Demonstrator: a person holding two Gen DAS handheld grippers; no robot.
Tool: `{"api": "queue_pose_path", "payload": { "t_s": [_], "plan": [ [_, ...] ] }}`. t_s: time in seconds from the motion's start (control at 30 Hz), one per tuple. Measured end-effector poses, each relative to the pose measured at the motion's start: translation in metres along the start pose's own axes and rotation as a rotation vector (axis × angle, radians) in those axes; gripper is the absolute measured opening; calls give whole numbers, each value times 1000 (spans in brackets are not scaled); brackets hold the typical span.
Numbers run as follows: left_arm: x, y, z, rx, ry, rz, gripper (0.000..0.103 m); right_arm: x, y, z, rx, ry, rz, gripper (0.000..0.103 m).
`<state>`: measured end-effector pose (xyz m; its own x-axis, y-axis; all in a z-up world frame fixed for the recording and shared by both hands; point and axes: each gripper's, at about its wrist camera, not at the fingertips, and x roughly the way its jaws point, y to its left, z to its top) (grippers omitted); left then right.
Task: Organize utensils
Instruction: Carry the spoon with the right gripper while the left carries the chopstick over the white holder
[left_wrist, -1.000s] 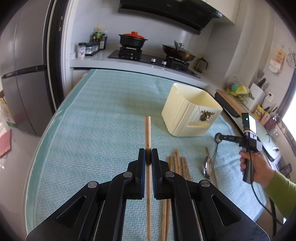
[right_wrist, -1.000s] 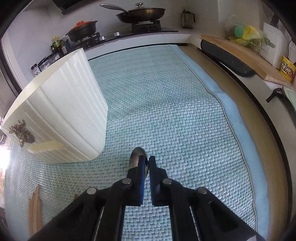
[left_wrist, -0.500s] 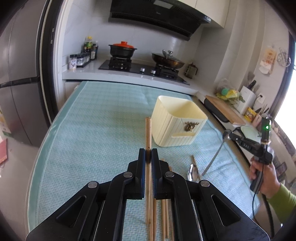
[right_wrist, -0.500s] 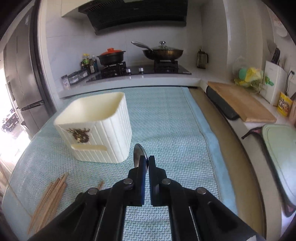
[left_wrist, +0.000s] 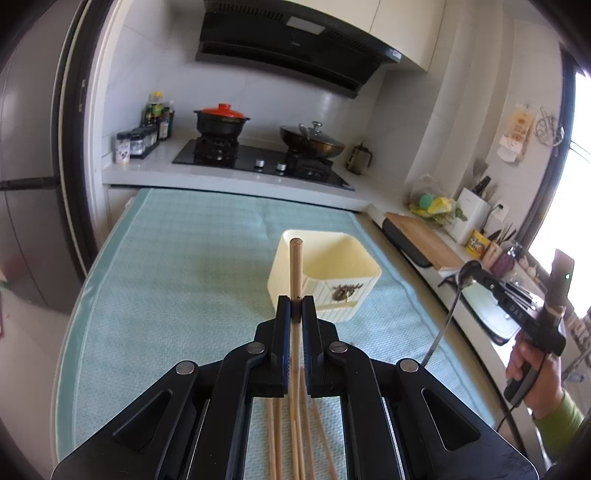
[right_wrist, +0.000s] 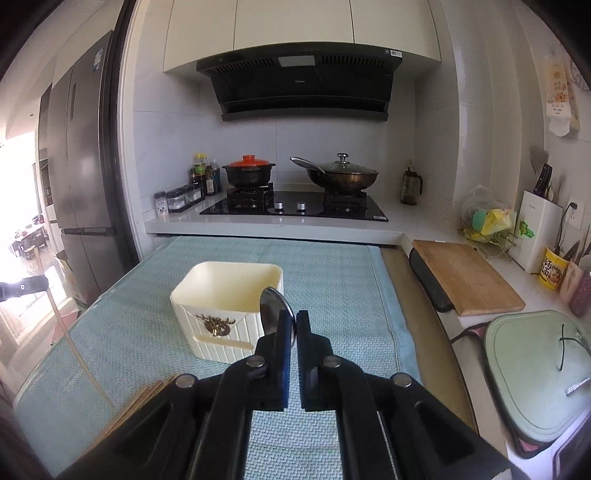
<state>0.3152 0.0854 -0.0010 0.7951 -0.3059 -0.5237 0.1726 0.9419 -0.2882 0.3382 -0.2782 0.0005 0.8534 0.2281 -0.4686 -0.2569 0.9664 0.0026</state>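
A: Holding one chopstick (left_wrist: 295, 266) in our left gripper (left_wrist: 295, 308), jaws clamped on it, we see its tip ahead of the fingers, lined up with the near-left corner of the cream holder (left_wrist: 325, 273). The loose chopsticks (left_wrist: 275, 435) lie on the mat below and behind the jaws.

B: And our right gripper (right_wrist: 294, 325) is closed on the spoon (right_wrist: 275, 306), bowl end poking forward past the fingertips, edge-on between the pads. The holder sits just ahead and a little left of it, on the teal mat (right_wrist: 332, 280).

A: Risks? We pinch the chopstick partway along, with a long tail hanging back, so it could pivot in the pads if the tip knocks the holder's rim.

B: Same for us: the spoon is smooth metal and held thin-side on. A bump against the wall could twist it loose, we judge.

A: Both tools head for one opening. If we go in together, the fingers may collide over it.

B: And the holder looks light; a shove from either side might slide or tip it.
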Motion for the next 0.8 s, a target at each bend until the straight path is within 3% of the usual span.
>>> {"api": "queue_pose_path", "payload": {
  "t_s": [0.23,0.43,0.57,0.8],
  "plan": [
    [7,-20,81,32,-81,-33,4,20,7,58,-33,-53,-2,3],
    [55,-34,144,38,-115,-24,4,78,17,105,-73,-90,-30,3],
    [103,-36,156,52,-107,19,4,129,26,111,-99,-86,-45,3],
    [194,-16,133,20,46,56,4,201,24,82,-96,21,-8,3]
  ]
}}
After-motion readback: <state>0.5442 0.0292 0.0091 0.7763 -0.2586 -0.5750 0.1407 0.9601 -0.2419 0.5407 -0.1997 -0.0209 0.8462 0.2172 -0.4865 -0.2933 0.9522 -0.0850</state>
